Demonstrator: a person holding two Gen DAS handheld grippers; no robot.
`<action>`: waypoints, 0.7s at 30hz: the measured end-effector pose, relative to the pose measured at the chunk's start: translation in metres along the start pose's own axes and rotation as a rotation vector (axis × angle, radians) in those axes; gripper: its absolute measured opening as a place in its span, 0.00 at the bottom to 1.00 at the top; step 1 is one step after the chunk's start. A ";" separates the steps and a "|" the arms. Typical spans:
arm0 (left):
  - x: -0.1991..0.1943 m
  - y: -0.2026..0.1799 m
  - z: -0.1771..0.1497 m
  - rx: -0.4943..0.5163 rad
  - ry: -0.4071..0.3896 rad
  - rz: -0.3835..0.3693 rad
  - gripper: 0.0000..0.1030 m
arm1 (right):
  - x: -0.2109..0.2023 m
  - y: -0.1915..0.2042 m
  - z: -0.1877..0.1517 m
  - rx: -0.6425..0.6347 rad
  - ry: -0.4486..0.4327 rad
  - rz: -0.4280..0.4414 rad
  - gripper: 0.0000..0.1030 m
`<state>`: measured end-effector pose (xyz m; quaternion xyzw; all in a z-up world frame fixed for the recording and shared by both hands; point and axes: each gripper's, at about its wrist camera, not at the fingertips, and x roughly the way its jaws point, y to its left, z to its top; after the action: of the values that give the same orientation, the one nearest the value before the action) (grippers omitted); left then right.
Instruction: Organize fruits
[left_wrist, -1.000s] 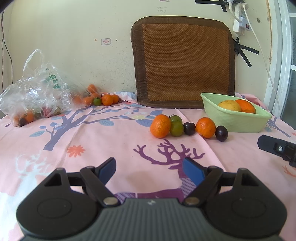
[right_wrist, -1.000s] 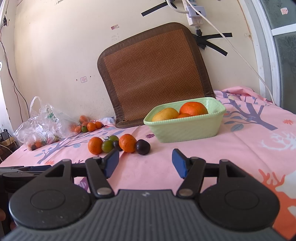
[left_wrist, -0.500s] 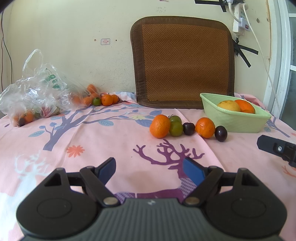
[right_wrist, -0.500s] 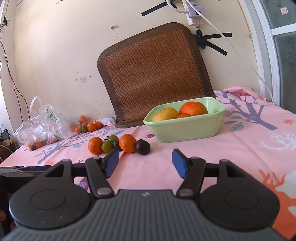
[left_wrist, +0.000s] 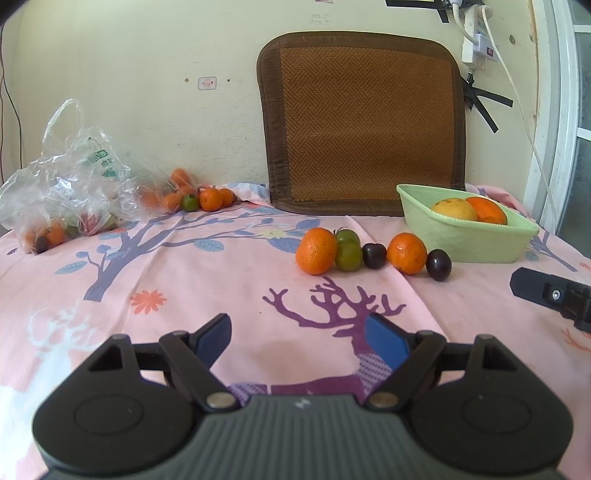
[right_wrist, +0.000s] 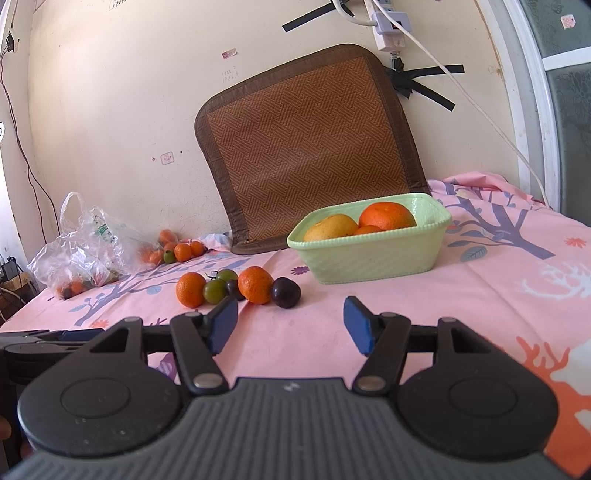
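Nothing has moved since the earlier frames: the left gripper (left_wrist: 297, 338) and right gripper (right_wrist: 290, 323) hover low, fingers apart and empty. Reach next for the near dark plum (right_wrist: 285, 292), closing gently since it may roll. Beyond, the green basket (right_wrist: 373, 254) holds oranges; the far plastic bag (left_wrist: 70, 184) holds more fruit.
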<state>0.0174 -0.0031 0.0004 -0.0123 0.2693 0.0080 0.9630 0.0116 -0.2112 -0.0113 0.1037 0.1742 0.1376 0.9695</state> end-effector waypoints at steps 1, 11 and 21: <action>0.000 0.000 0.000 0.001 0.001 0.000 0.80 | 0.000 0.000 0.000 0.000 0.000 0.000 0.64; 0.001 0.000 -0.001 0.005 0.006 0.000 0.80 | 0.000 0.000 0.000 0.000 0.000 -0.001 0.64; 0.009 0.004 0.002 -0.006 0.056 -0.006 0.80 | 0.002 0.003 0.000 -0.008 0.016 -0.009 0.64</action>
<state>0.0260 0.0010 -0.0028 -0.0160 0.2962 0.0057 0.9550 0.0129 -0.2075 -0.0115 0.0981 0.1819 0.1349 0.9691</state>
